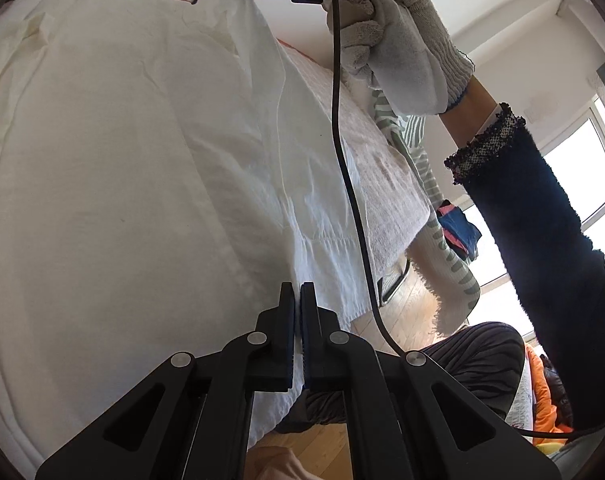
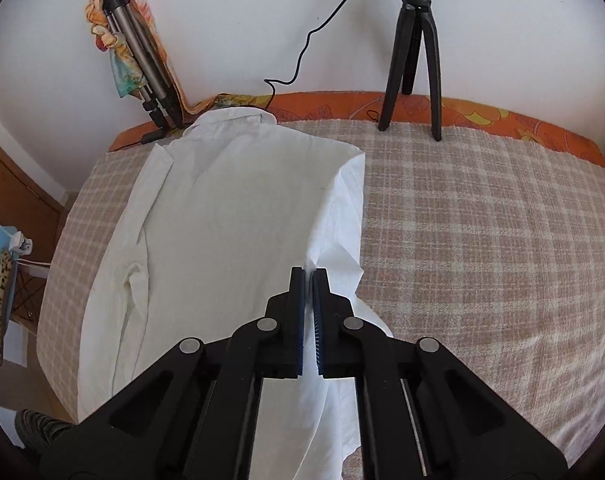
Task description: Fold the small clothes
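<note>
Checked bedspread [image 2: 482, 220]; both claws clamping white shirt [image 2: 230, 208].

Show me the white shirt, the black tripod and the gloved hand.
white shirt [image 2: 230, 208], right wrist view, middle of its back panel.
black tripod [image 2: 416, 52], right wrist view, top of its legs.
gloved hand [image 1: 406, 48], left wrist view, back of the glove.

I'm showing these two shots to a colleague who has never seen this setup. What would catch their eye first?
Most striking is the big white shirt spread on the checked bedcover, collar toward the wall, with the right tool shut on a raised fold along its right edge. Next, the black tripod standing at the far edge of the bed. In the left wrist view, a gloved hand fills the top, above the left tool, shut on white cloth.
</note>
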{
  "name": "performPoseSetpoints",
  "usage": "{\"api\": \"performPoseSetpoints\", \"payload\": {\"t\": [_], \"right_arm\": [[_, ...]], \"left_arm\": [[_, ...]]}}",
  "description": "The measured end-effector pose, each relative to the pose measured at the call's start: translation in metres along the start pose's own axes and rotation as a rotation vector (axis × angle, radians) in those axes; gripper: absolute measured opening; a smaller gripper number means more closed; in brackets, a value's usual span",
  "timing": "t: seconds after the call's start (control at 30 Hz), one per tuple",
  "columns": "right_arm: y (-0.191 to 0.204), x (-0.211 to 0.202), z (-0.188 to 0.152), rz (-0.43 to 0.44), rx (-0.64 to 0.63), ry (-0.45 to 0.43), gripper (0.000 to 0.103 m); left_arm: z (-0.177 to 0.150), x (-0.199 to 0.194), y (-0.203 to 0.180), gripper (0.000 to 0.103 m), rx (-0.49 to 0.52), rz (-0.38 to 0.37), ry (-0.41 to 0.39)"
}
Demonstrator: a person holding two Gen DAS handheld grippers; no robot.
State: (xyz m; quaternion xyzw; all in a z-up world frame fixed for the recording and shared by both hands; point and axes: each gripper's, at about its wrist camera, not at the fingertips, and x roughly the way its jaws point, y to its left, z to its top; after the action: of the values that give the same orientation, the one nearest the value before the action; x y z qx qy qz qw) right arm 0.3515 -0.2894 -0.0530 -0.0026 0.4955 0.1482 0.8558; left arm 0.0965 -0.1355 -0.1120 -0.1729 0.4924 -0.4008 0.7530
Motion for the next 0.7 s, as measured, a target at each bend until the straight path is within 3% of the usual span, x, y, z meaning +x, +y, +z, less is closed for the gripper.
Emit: {"api": "performPoseSetpoints", "payload": {"t": [0.17,0.3,0.43,0.5,0.57,0.7], "right_arm": [[0.042,0.028,0.002,-0.019,-0.068,0.056,0.005],[0.049,0.043,-0.002,-0.044,-0.087,0.088,0.005],[0.03,0.036,-0.003,0.035,-0.015,0.083,0.007],[0.019,0.018,-0.006,0.104,0.019,0.057,0.016],[0.006,-0.004,-0.014,0.111,0.037,0.005,0.051],[-0.026,-0.027,-0.033,0.101,0.094,-0.042,0.055]], "left_arm": [[-0.003,-0.01,0.004,0.001,-0.018,-0.006,-0.017],[0.005,-0.013,-0.001,0.001,-0.006,-0.013,-0.04],[0.012,-0.008,0.006,0.021,-0.034,0.042,-0.038],[0.016,-0.003,0.007,0.041,-0.054,0.105,-0.045],[0.019,0.002,0.01,0.042,-0.065,0.107,-0.045],[0.021,0.017,0.001,0.037,-0.025,0.124,-0.044]]}}
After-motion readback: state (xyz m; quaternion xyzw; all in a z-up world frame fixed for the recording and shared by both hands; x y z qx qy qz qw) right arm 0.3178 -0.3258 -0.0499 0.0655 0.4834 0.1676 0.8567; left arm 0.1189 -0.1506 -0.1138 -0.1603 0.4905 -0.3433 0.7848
